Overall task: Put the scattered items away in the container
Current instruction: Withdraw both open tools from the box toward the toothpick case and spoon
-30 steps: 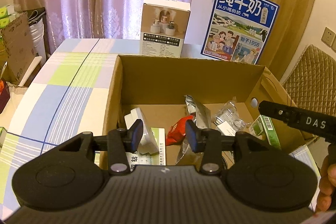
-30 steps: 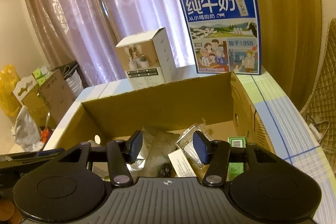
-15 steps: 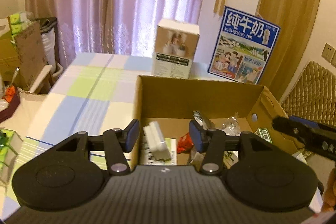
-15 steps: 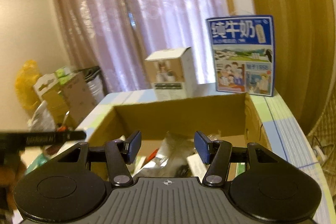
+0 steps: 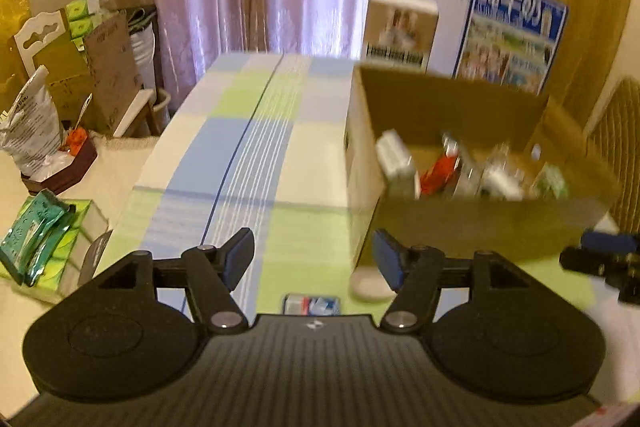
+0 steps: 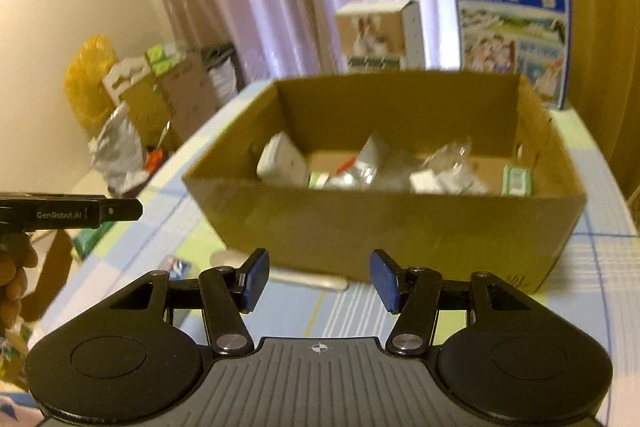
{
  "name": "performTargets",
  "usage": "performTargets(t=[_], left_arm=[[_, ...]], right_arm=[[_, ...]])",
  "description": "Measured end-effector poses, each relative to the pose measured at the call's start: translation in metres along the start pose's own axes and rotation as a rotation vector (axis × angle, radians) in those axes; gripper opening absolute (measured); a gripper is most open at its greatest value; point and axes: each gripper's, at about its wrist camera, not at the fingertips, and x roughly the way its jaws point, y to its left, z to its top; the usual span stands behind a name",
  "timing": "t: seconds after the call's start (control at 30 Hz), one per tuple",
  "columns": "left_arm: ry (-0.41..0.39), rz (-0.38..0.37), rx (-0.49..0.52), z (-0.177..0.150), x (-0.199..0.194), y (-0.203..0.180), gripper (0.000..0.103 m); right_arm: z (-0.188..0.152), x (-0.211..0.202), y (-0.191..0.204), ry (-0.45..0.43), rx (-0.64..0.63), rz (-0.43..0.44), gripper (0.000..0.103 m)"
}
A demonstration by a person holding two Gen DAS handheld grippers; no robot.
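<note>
On my left, the left gripper (image 5: 314, 263) hangs over the checked tablecloth (image 5: 248, 147), its jaws just widened to about half their spread with nothing between them. Just past its fingertips lie a small blue-and-red packet (image 5: 311, 304) and a white oval item (image 5: 370, 287), both outside and close to the near corner of the cardboard box (image 6: 384, 219). That box holds a white adapter (image 6: 282, 163), a red packet (image 5: 438, 171), clear wrappers (image 6: 452, 163) and a green carton (image 6: 517, 179). My right gripper (image 6: 319, 281) faces the box's near wall, half open and empty.
</note>
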Motion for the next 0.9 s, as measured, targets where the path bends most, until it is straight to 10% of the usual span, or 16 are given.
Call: performTargets(t=[0.9], left_arm=[[0.289,-0.055,0.157,-0.056,0.083,-0.010,0.054]], right_arm=[[-0.018,0.068,-0.003,0.193,-0.075,-0.001,0.053]])
